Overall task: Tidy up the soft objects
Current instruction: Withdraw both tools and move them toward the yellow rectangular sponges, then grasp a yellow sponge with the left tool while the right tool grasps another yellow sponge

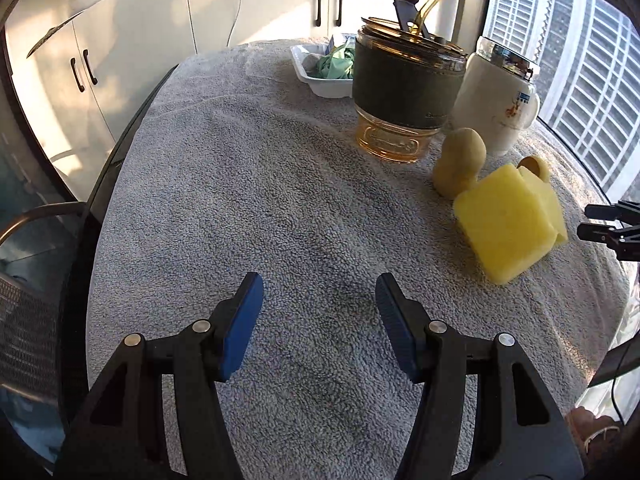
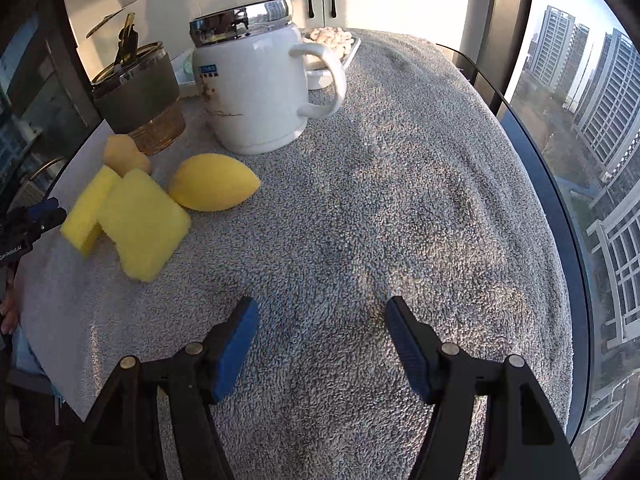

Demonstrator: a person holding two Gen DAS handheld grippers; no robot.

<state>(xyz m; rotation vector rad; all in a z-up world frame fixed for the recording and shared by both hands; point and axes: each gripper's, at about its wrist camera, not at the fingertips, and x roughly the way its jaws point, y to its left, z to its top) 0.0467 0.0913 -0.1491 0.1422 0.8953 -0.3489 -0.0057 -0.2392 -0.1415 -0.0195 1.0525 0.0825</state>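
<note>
Two yellow sponge blocks (image 1: 508,220) (image 2: 140,220) lie one against the other on the grey towel (image 1: 260,200) (image 2: 400,200). Behind them stands a tan gourd-shaped sponge (image 1: 460,160) (image 2: 122,156). A yellow egg-shaped sponge (image 2: 214,188) lies right of the blocks in the right wrist view; only its rounded end (image 1: 534,166) peeks out in the left wrist view. My left gripper (image 1: 320,304) hovers open over bare towel, left of the sponges. My right gripper (image 2: 322,328) is open too, over bare towel to their right. Nothing sits between either pair of pads.
An amber glass cup with a dark sleeve and straw (image 1: 404,92) (image 2: 138,100) and a white lidded mug (image 1: 496,96) (image 2: 260,88) stand behind the sponges. A white tray (image 1: 320,80) holds green cloth; another dish (image 2: 340,52) holds pale pieces. Windows lie beyond the table's right edge.
</note>
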